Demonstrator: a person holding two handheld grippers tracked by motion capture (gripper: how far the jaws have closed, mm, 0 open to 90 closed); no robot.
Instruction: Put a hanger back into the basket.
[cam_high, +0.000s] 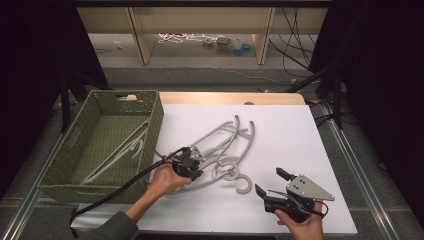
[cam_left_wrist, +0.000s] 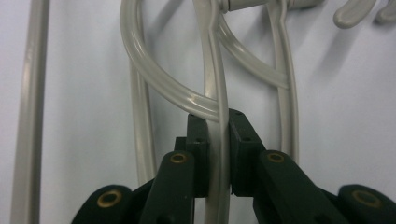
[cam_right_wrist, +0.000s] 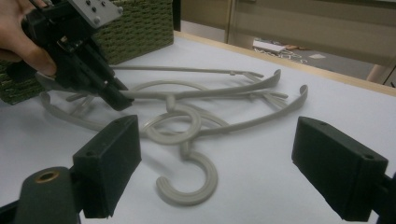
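Note:
Several grey plastic hangers (cam_high: 225, 145) lie tangled on the white table (cam_high: 280, 130). My left gripper (cam_high: 196, 163) is at the pile's left end, shut on one hanger's thin bar (cam_left_wrist: 215, 88), which runs between the closed jaws (cam_left_wrist: 218, 140). My right gripper (cam_high: 268, 181) is held near the table's front right, open, with nothing between its pads (cam_right_wrist: 109, 163). In the right gripper view a hanger hook (cam_right_wrist: 187, 184) lies on the table just beyond the open jaws, and the left gripper (cam_right_wrist: 116, 98) clamps the hanger farther back. One more hanger (cam_high: 125, 150) lies inside the green basket (cam_high: 50, 185).
The green woven basket stands at the table's left edge, its wall close to the left hand (cam_high: 165, 177). The white table's right half is bare. Beyond the table are wooden shelf legs (cam_high: 142, 35) and cables on the floor.

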